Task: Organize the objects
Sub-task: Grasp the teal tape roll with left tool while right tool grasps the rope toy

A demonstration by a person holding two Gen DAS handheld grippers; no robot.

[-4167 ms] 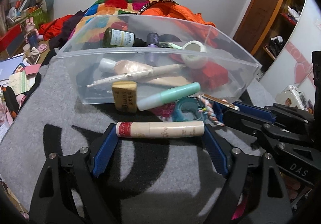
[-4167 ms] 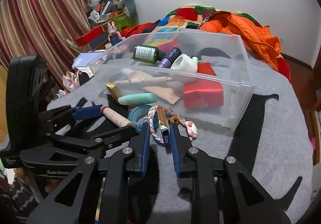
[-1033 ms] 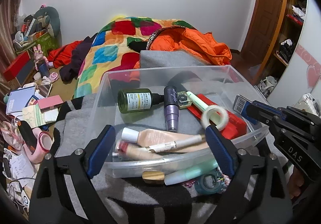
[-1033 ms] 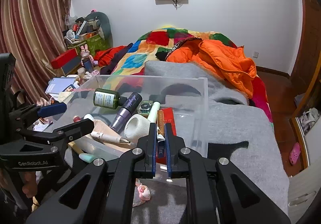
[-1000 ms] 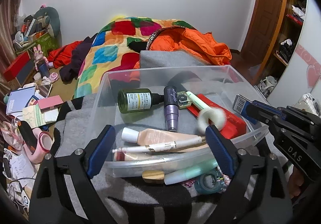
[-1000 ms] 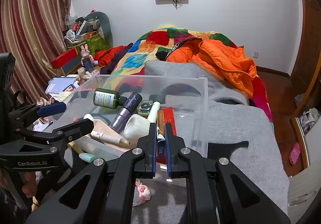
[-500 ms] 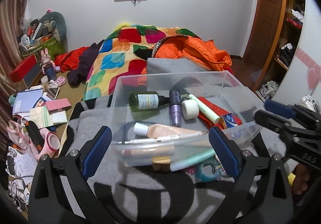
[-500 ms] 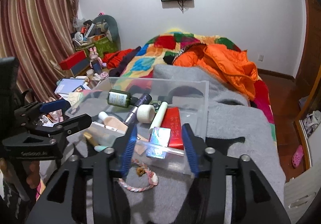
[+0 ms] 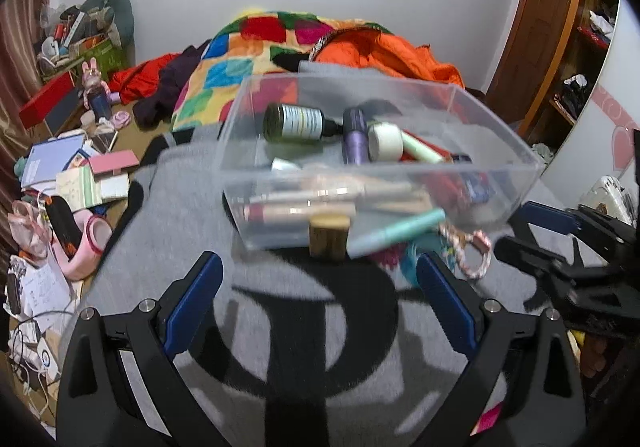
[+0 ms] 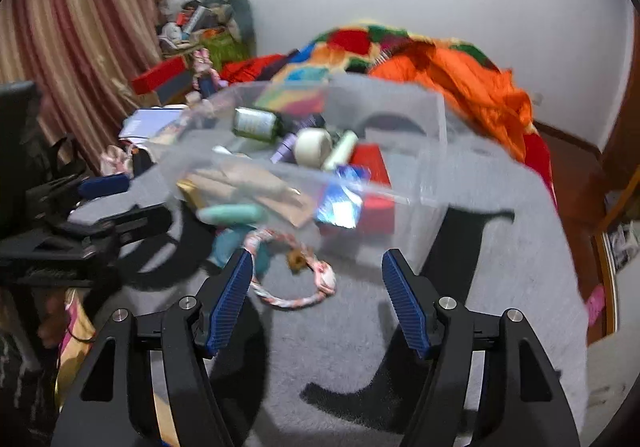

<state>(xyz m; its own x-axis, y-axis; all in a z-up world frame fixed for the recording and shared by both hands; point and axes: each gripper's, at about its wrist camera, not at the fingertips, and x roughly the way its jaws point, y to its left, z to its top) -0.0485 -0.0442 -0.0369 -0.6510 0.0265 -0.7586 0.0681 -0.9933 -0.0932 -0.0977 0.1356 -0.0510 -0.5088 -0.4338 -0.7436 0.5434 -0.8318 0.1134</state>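
1. Sitting on a grey blanket (image 9: 168, 207) with a black pattern, a clear plastic bin (image 9: 520, 171) holds the sorted things: a dark green bottle (image 9: 298, 123), a purple bottle (image 9: 354, 135), a white tape roll (image 9: 385, 141), a pale green tube (image 9: 422, 151), a red box (image 10: 370, 163) and a blue packet (image 10: 342, 203) against the near wall
2. Long cream tubes (image 9: 320, 193) lie along the bin's front wall, blurred through the plastic
3. Outside the bin, just in front of it, stand a small wooden block (image 9: 329, 237), a mint tube (image 9: 394, 233), a teal ring (image 10: 226, 247) and a pink-and-white braided rope loop (image 10: 294, 279)
4. Left tool (image 9: 318, 303) hovers over the blanket with its jaws wide apart and nothing between them; the wooden block lies just ahead of it
5. Right tool (image 10: 318, 281) has just been opening; its jaws stand apart and hold nothing, with the rope loop on the blanket partly in the gap near the left pad
6. Both views are smeared by motion
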